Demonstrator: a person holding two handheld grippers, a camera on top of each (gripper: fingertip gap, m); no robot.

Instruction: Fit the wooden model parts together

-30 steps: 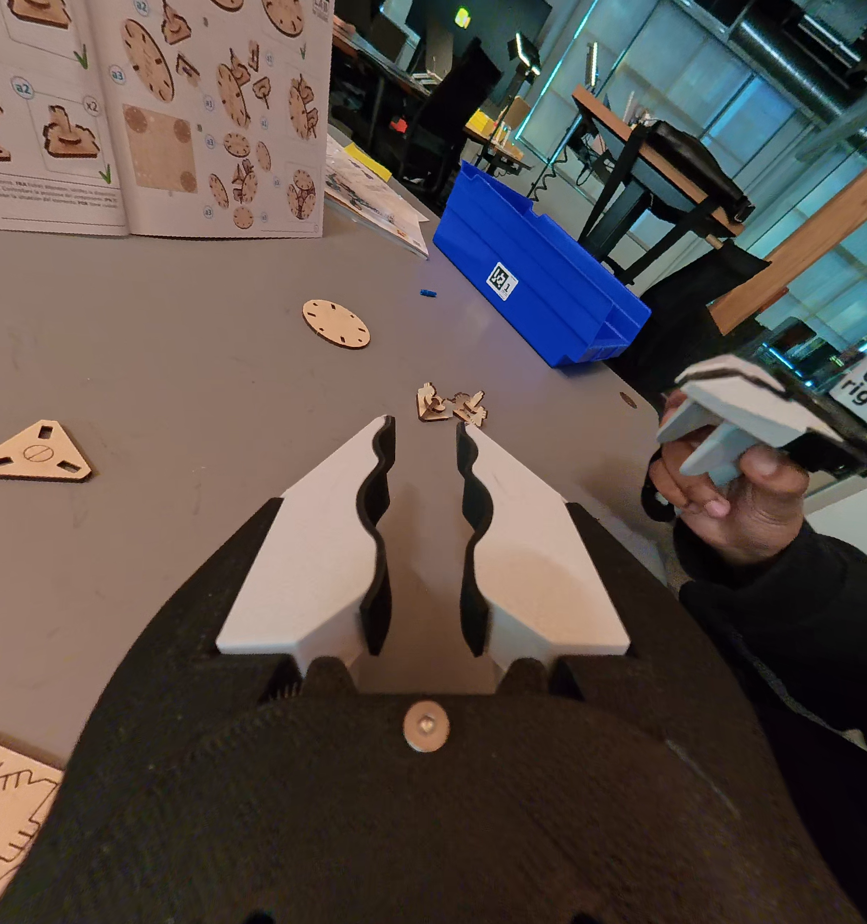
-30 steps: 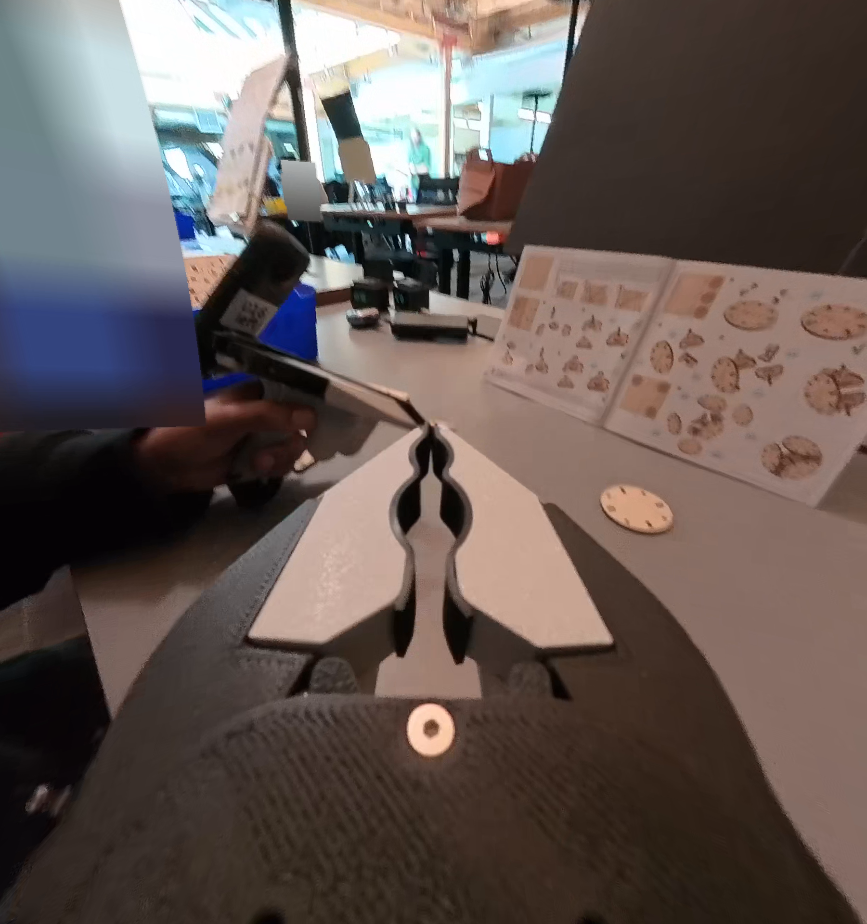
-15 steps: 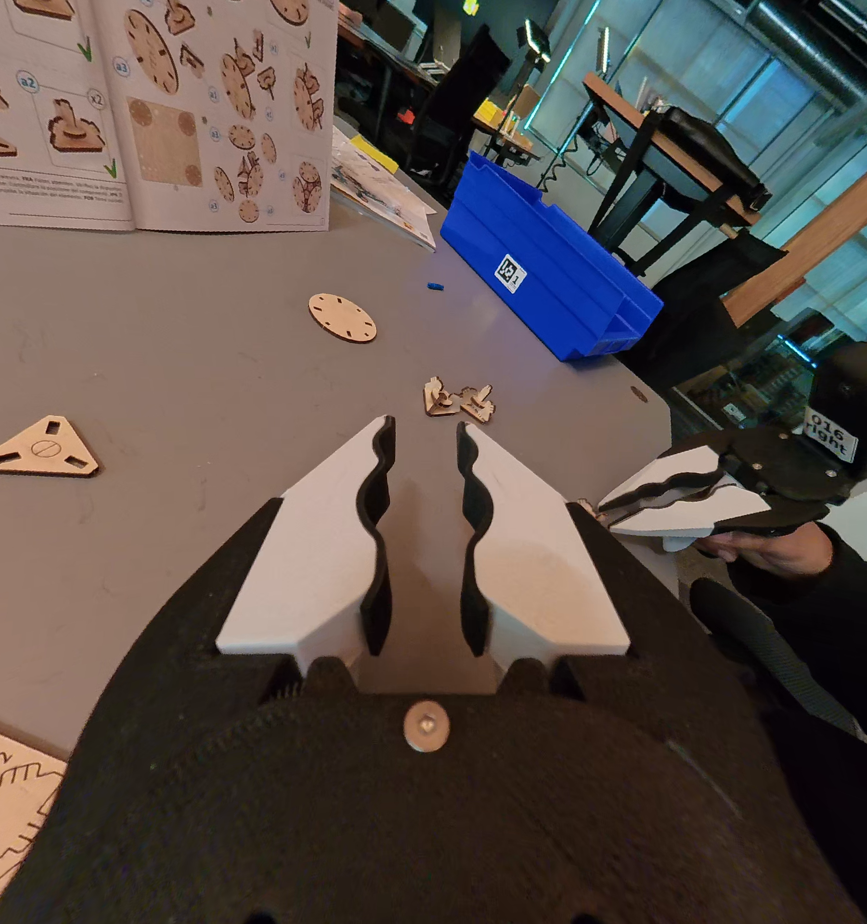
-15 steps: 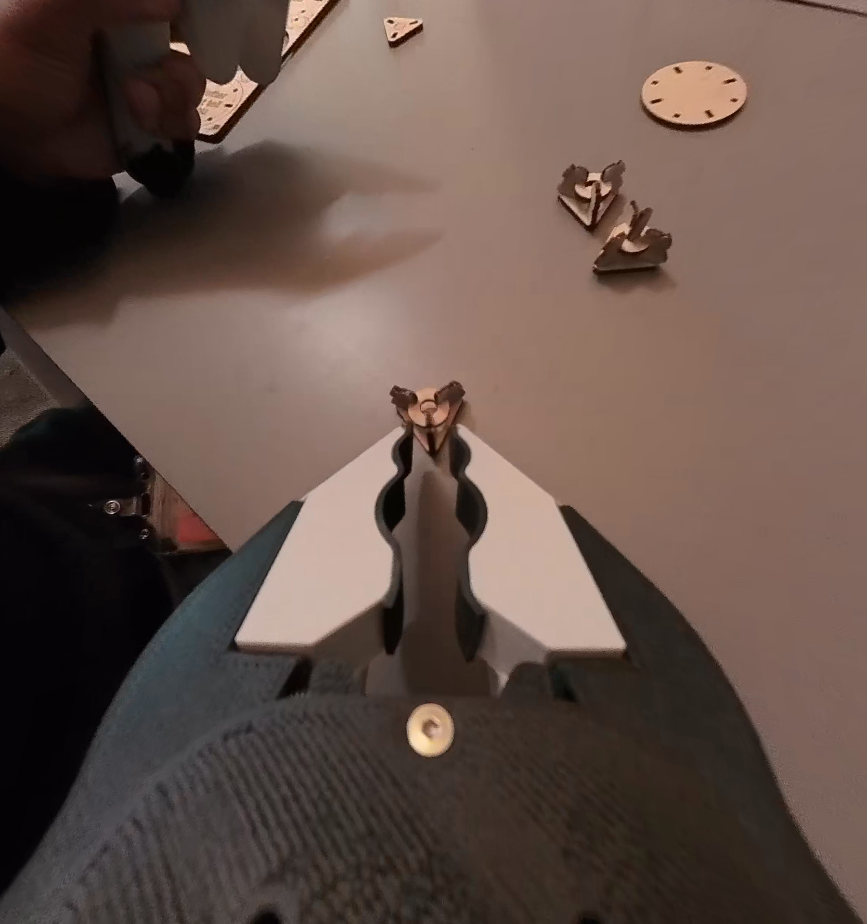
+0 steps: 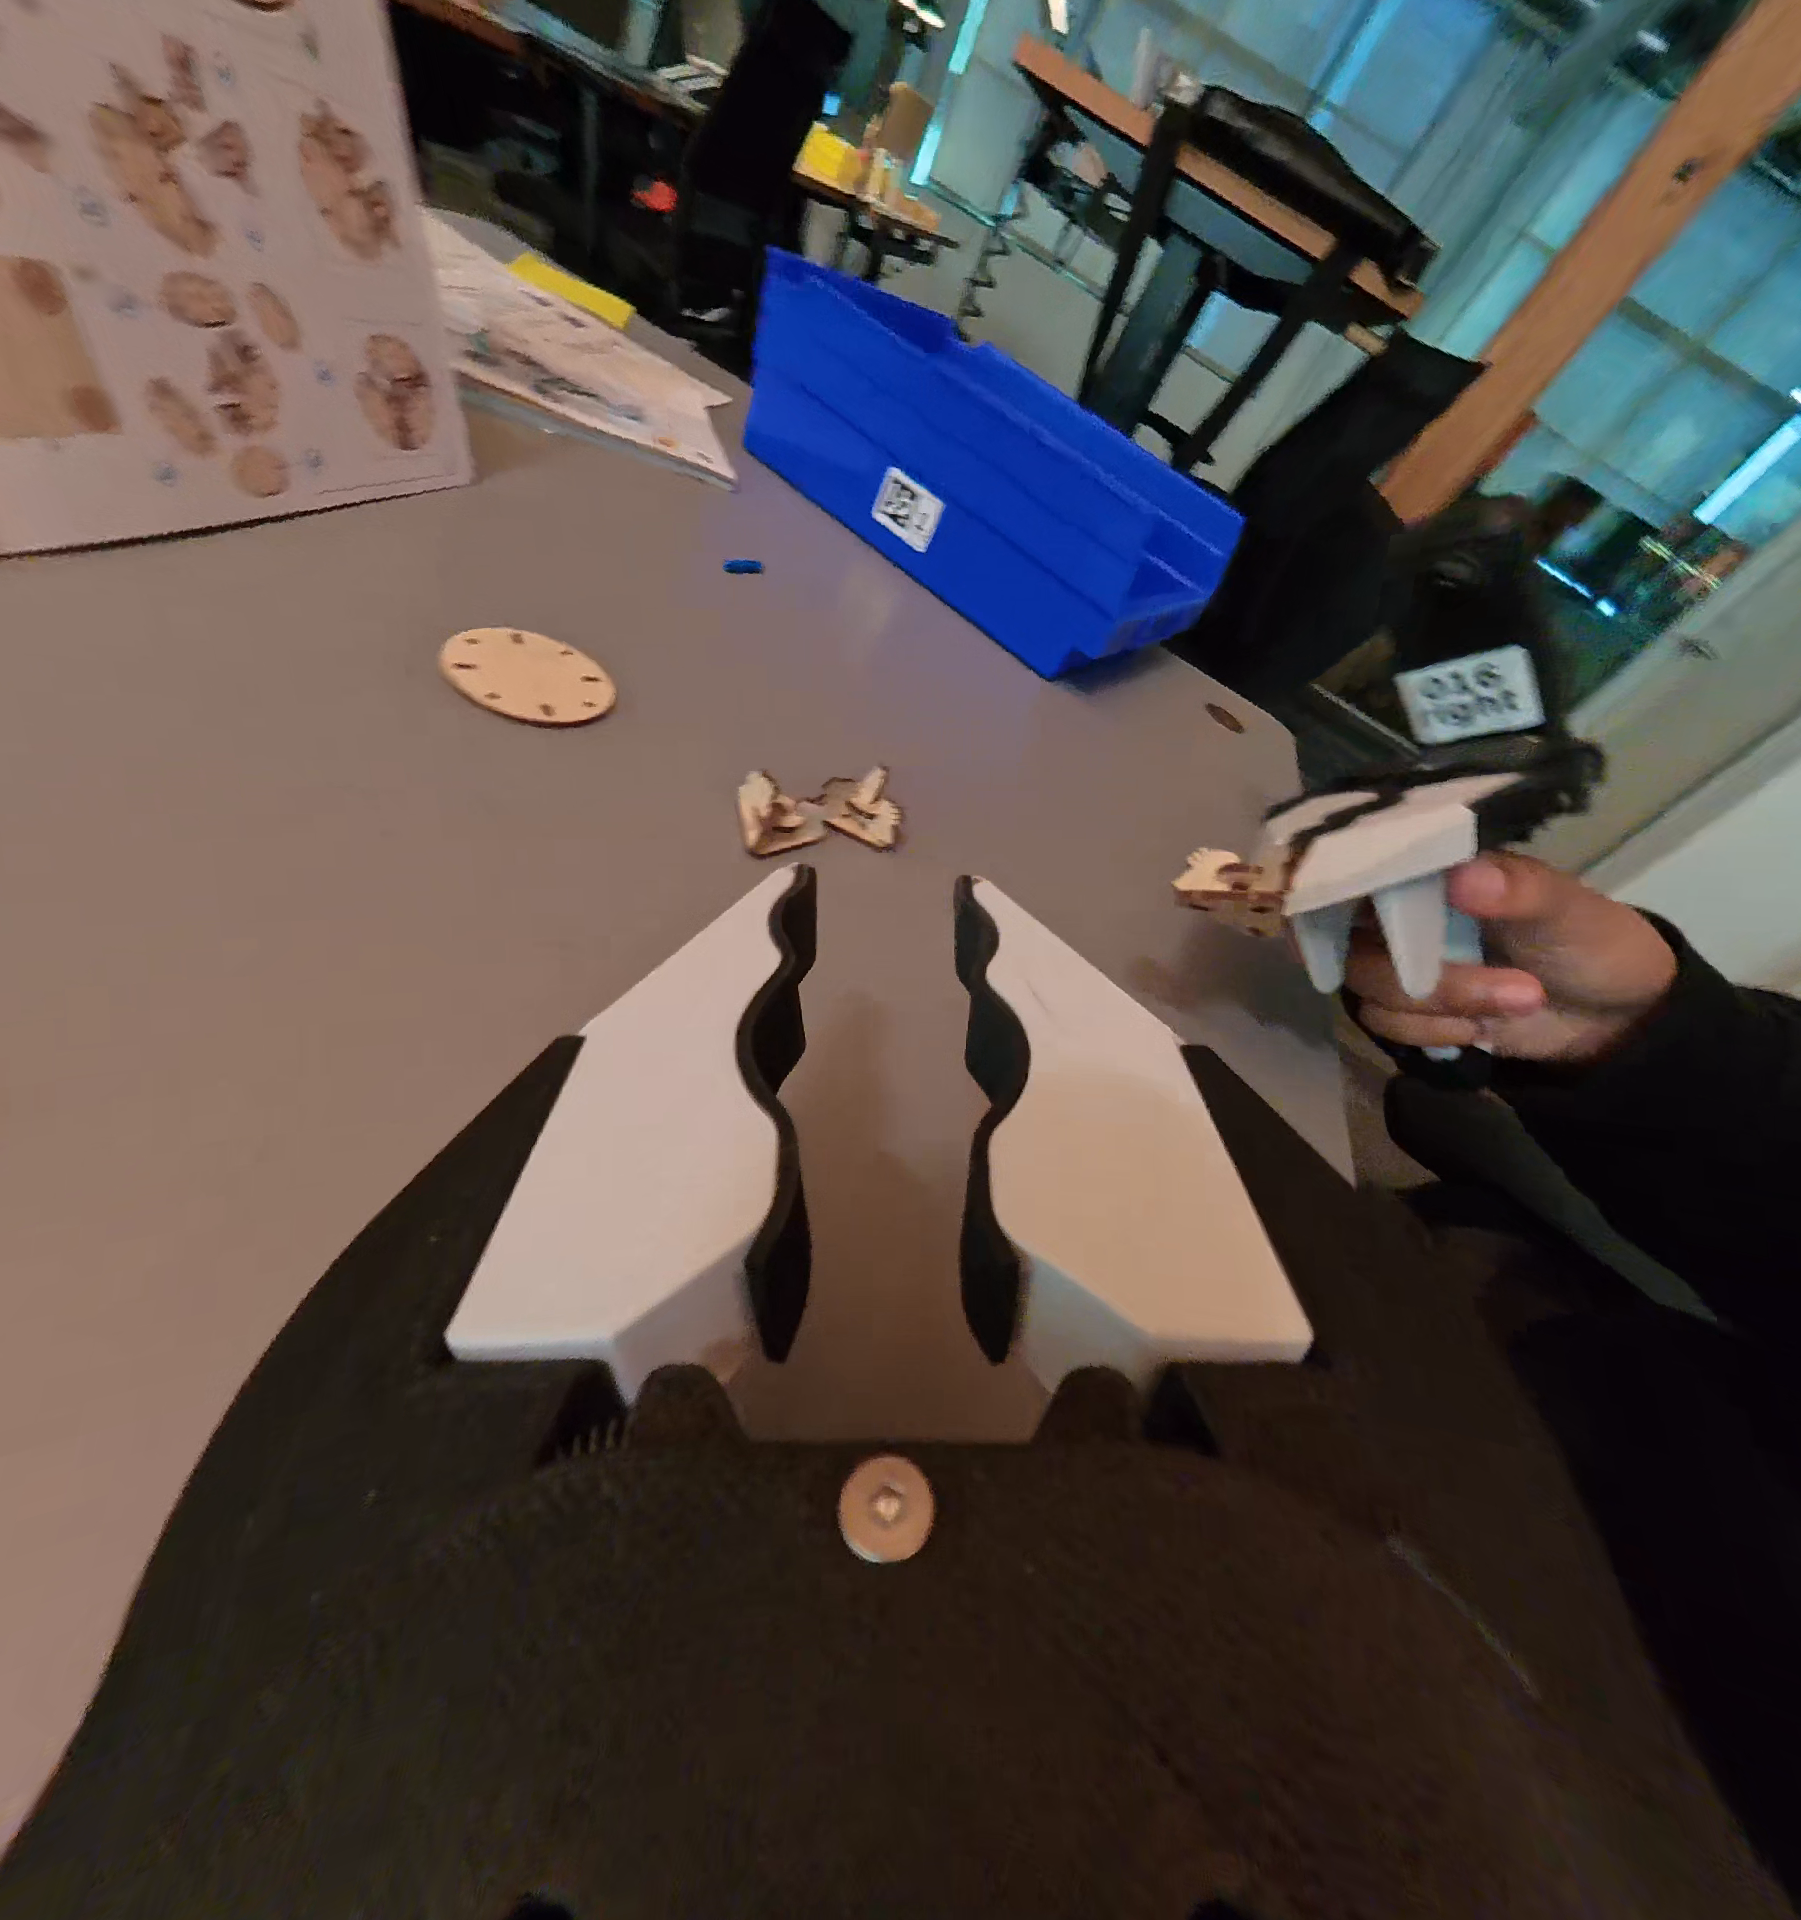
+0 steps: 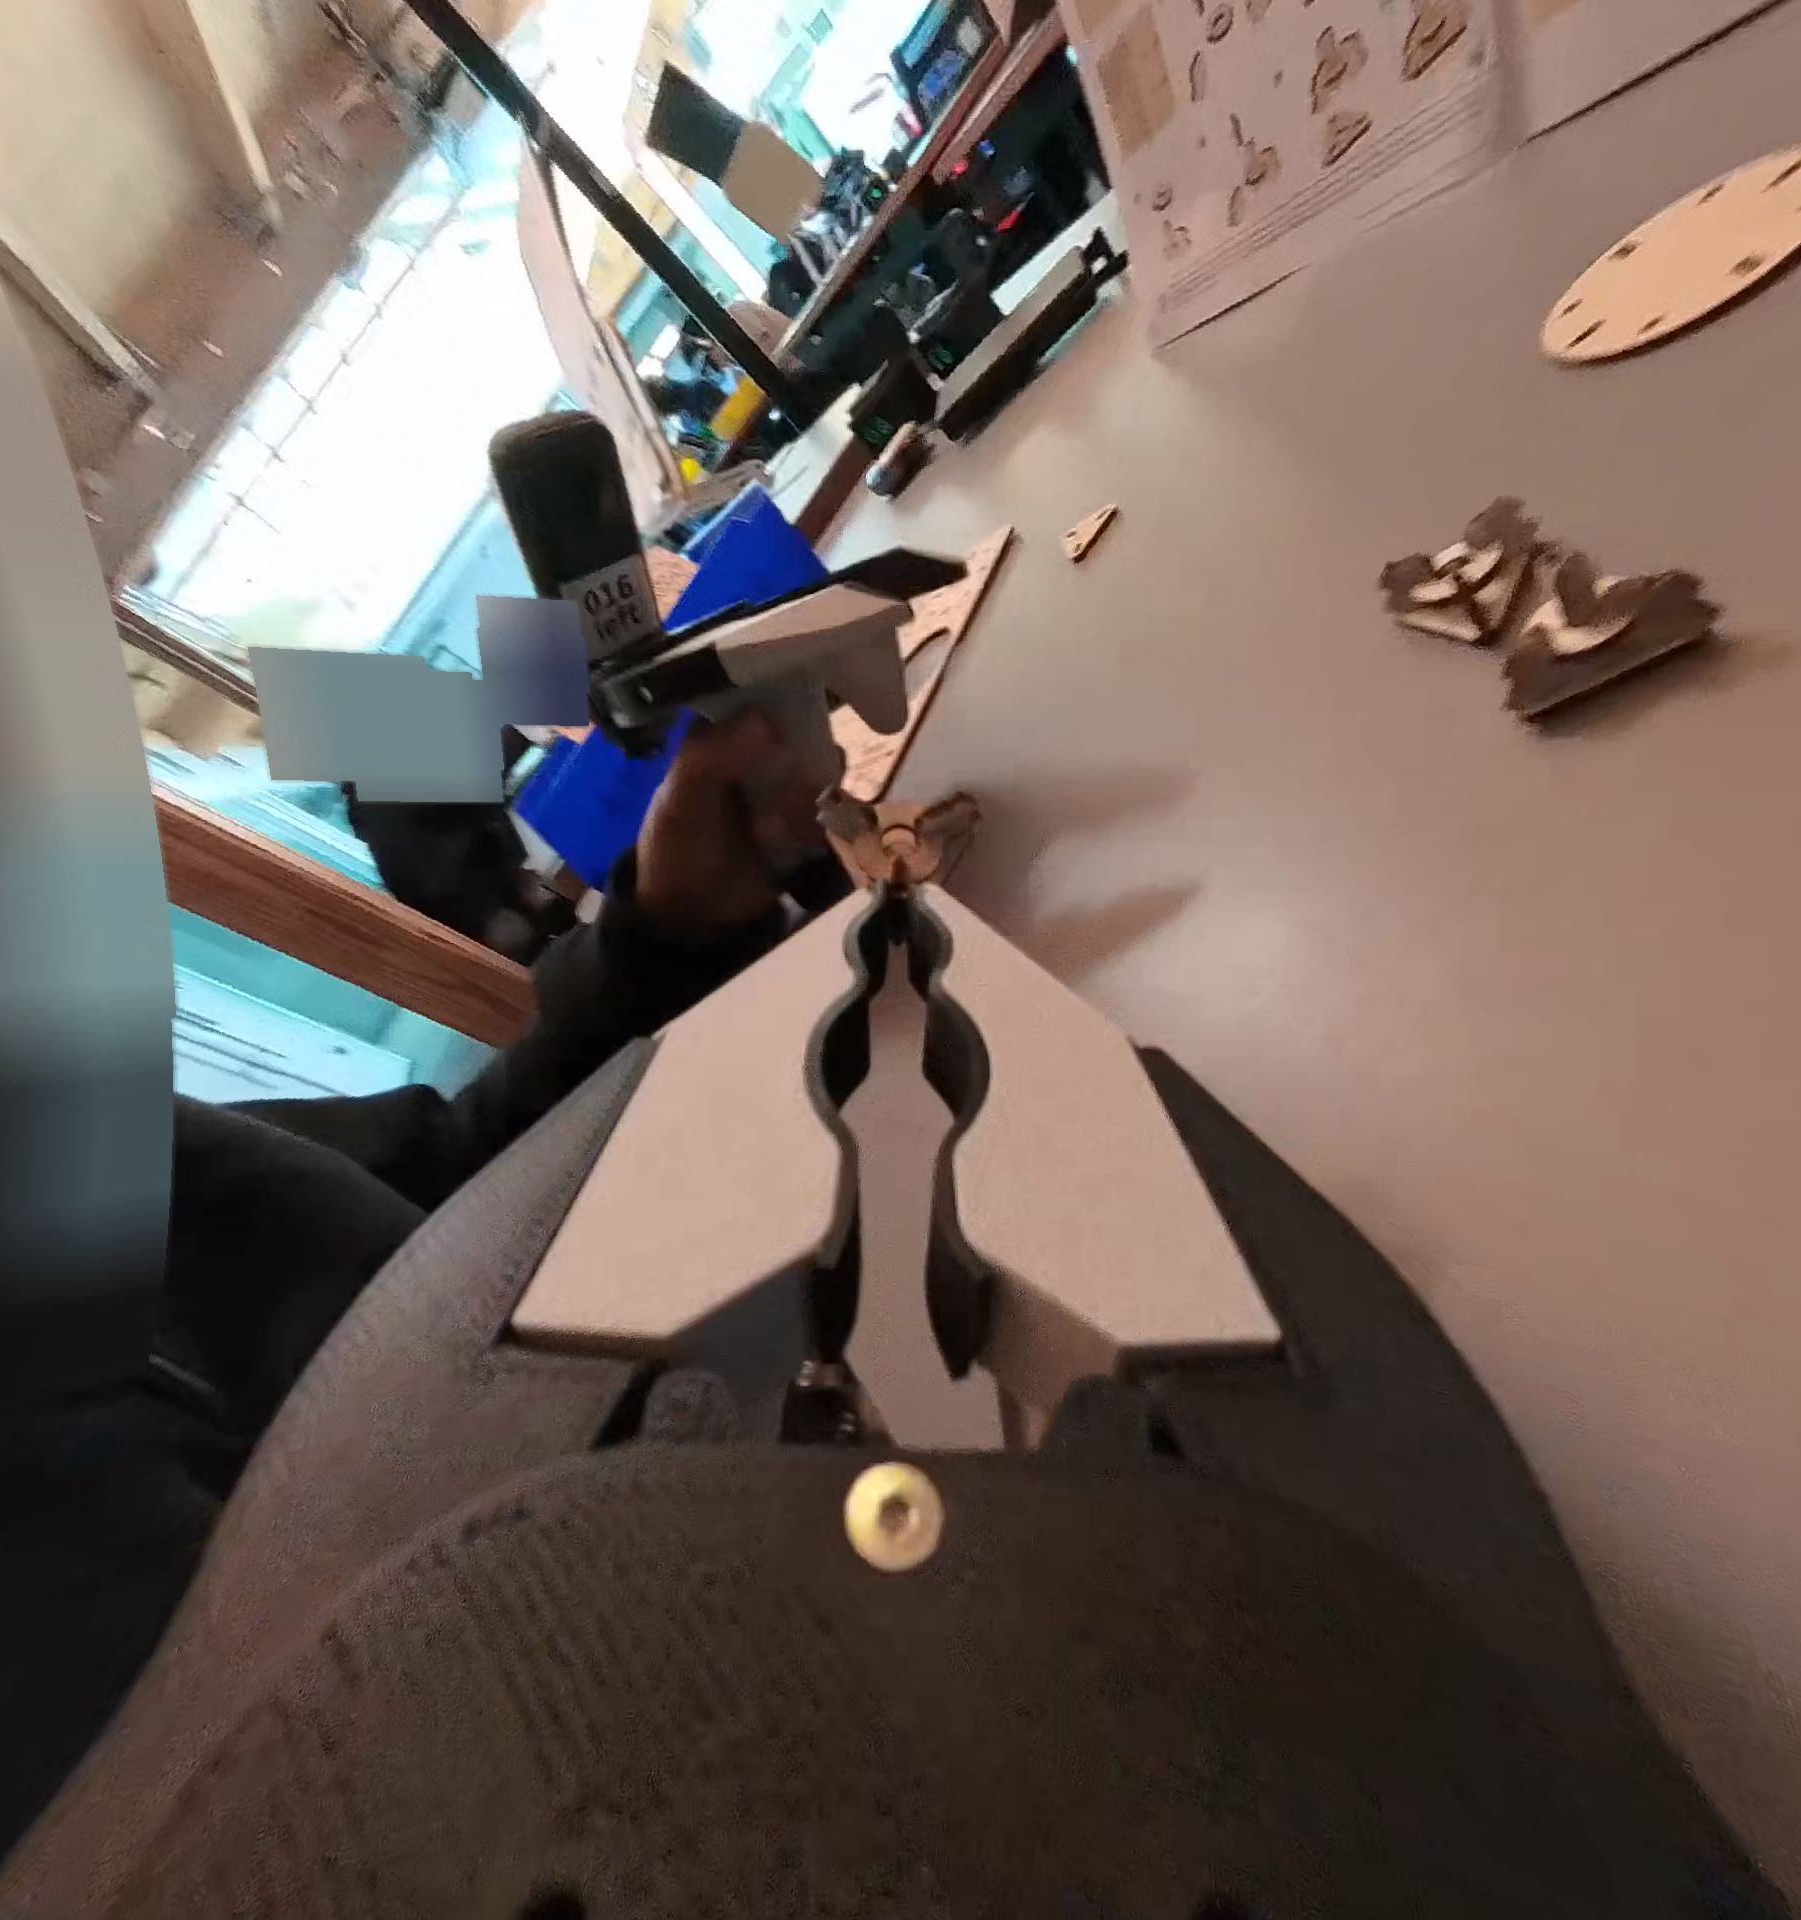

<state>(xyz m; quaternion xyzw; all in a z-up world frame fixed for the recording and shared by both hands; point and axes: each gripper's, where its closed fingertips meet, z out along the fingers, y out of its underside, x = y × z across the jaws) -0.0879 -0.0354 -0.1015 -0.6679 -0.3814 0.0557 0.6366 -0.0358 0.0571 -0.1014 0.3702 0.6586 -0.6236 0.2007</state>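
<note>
while the left gripper (image 5: 883,888) hangs over the grey tabletop (image 5: 252,883) in the left wrist view, its jaws stand narrowly apart with nothing between them. just ahead of the fingertips lie two small laser-cut plywood bracket pieces (image 5: 818,812), touching each other, and farther off a round plywood disc with slots around its rim (image 5: 527,675). a blue plastic bin (image 5: 979,488) and an open instruction booklet (image 5: 179,260) stand at the back. off to the right, the right gripper (image 5: 1280,857) is lifted clear of the tabletop with a small triangular plywood bracket piece (image 5: 1223,888) pinched at its tips. that piece looks thin, stiff and very light, with fine tabs that could snap; judging by its shape, the flat faces are the safest hold. motion blur softens its outline, so the exact form of its tabs is hard to read.

from the right wrist view, the right gripper's jaws are closed on one corner of the triangular piece (image 6: 901,847), and most of the piece sticks out beyond the tips. how deep the corner sits between the pads is hidden. the left gripper shows beyond, side-on, with a hand (image 6: 719,821) under it, and its fingertips are hard to tell apart. a flat plywood sheet (image 6: 927,644) is partly covered behind it, and the view is tilted and blurred.
</note>
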